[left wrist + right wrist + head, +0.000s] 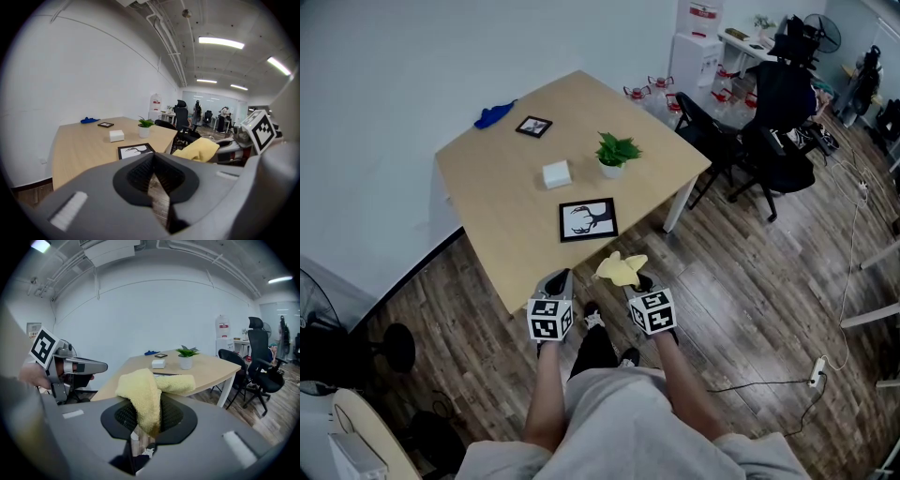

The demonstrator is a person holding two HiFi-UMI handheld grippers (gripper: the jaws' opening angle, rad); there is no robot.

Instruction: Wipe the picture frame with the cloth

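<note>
The black picture frame [588, 219] with a deer print lies flat near the front edge of the wooden table [502, 211]. Both grippers hover over the floor just short of that edge. My right gripper [630, 275] is shut on a yellow cloth [621, 268], which bunches up out of the jaws [147, 392] and droops forward. My left gripper [555, 283] is shut with nothing between its fingers [152, 174]. From the left gripper view, the frame [136, 151] sits just beyond the jaws, with the cloth [199, 151] to its right.
On the table stand a white box [556, 173], a small potted plant [614, 153], a small dark frame [533, 126] and a blue cloth [495, 115] at the far corner. Black office chairs [769, 131] crowd the floor to the right. A white wall runs behind the table.
</note>
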